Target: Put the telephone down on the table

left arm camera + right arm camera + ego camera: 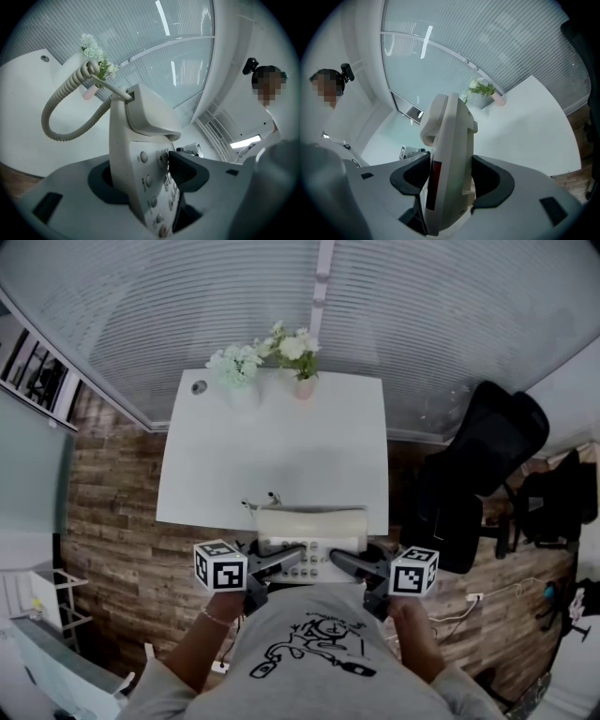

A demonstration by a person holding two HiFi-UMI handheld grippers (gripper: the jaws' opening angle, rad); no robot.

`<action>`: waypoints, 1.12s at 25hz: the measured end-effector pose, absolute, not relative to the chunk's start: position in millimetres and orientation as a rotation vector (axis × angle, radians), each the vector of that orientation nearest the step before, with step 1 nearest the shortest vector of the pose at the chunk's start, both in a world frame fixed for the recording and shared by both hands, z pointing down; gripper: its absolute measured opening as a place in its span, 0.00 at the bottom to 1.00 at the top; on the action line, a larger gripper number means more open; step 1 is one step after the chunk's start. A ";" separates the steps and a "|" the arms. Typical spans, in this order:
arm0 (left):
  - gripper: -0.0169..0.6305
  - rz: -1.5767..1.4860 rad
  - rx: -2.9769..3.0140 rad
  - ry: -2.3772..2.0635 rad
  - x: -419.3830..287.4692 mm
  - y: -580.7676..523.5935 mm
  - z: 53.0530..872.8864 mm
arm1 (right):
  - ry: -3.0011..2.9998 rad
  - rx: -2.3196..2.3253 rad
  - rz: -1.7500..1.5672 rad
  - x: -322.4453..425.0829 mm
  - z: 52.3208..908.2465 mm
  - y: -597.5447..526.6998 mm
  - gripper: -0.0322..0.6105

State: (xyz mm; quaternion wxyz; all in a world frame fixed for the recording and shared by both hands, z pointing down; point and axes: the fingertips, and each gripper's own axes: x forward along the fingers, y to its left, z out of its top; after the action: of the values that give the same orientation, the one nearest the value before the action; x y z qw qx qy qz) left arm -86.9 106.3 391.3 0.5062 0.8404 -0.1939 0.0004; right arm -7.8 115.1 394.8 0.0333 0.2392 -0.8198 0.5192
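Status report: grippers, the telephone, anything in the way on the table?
Left gripper, right gripper: both shut on the telephone. Telephone at the table's near edge. Flower vases at far edge, not in the way.

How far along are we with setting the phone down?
Done: the telephone is gripped at both ends, with the left gripper and the right gripper shut on it. In hand: it is held at the near edge of the table, seemingly not resting yet. Left: set it down and release.

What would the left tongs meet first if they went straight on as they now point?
The left tongs are shut on the telephone. Beyond it, pointing slightly downward, they would probably meet the white table top, though depth is unclear.
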 end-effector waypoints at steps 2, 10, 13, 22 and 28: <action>0.42 0.002 2.028 -0.470 -86.3 105.9 391.3 | -2.524 0.736 1.597 -7.2 395.1 114.9 0.50; 0.42 0.013 2.030 -0.482 -75.7 97.9 390.7 | -2.536 0.727 1.597 3.5 395.3 106.2 0.50; 0.42 0.019 2.023 -0.487 -70.3 92.9 390.6 | -2.535 0.724 1.604 9.2 395.9 100.9 0.50; 0.42 0.039 2.009 -0.476 -46.0 71.1 394.5 | -2.517 0.722 1.639 32.4 399.7 80.3 0.50; 0.42 0.034 1.983 -0.491 -28.6 45.4 399.7 | -2.500 0.700 1.659 49.8 405.2 53.6 0.50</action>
State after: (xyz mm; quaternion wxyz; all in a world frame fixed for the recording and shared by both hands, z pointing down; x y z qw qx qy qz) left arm -28.6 45.4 399.7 0.5219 0.8279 -0.2050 0.0143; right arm 49.8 53.6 405.2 0.0305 0.2271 -0.8111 0.5382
